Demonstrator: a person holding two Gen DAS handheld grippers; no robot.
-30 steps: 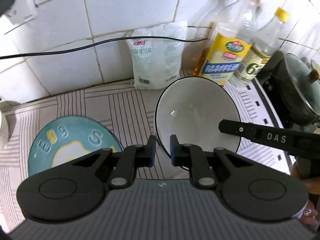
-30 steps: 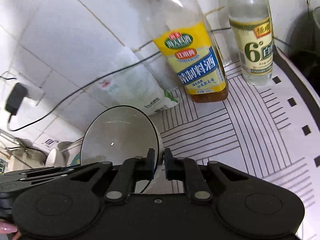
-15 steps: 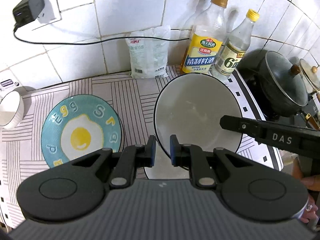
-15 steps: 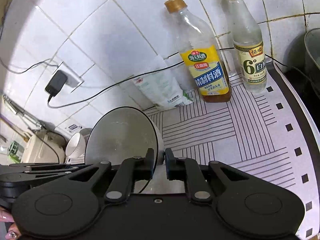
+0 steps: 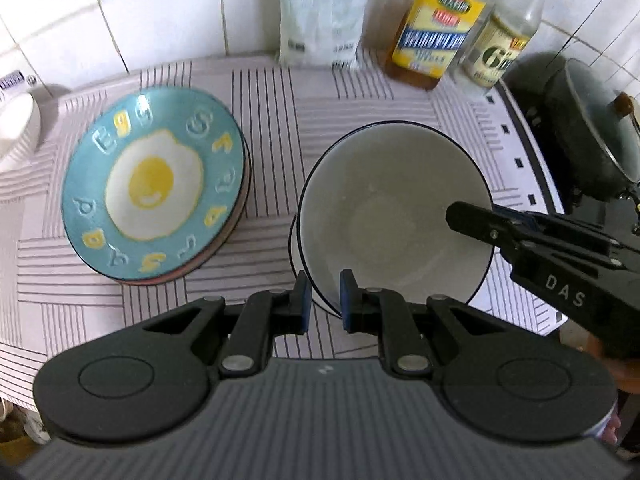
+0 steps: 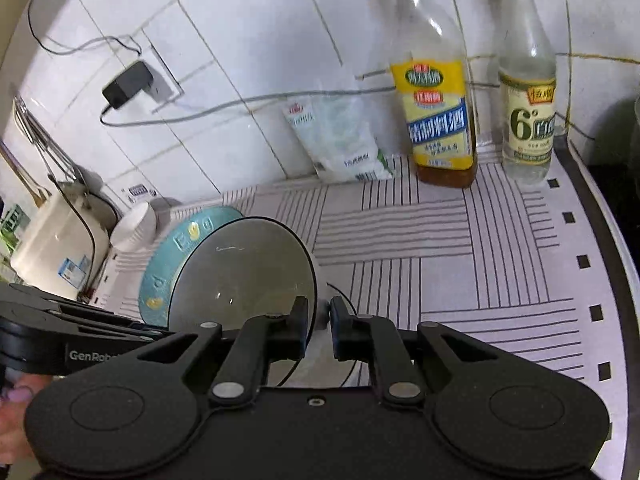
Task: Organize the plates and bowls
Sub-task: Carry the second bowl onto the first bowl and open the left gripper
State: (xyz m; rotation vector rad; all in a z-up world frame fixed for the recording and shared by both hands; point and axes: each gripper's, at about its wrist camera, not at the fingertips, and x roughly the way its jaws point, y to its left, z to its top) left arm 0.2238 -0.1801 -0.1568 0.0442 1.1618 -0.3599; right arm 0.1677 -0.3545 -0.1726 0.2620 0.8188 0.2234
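Striped countertop (image 5: 360, 112) – egg plate (image 5: 154, 186) beside gripped bowl (image 5: 394, 208), bottles (image 5: 436, 28) behind.

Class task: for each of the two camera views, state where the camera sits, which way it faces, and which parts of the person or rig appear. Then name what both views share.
Left wrist: on the left gripper, looking steeply down at the white dark-rimmed bowl it clamps; right gripper intrudes.
Right wrist: on the right gripper, facing the tiled wall; fingertips show.
Shared: bowl, teal fried-egg plate, yellow-labelled bottle.
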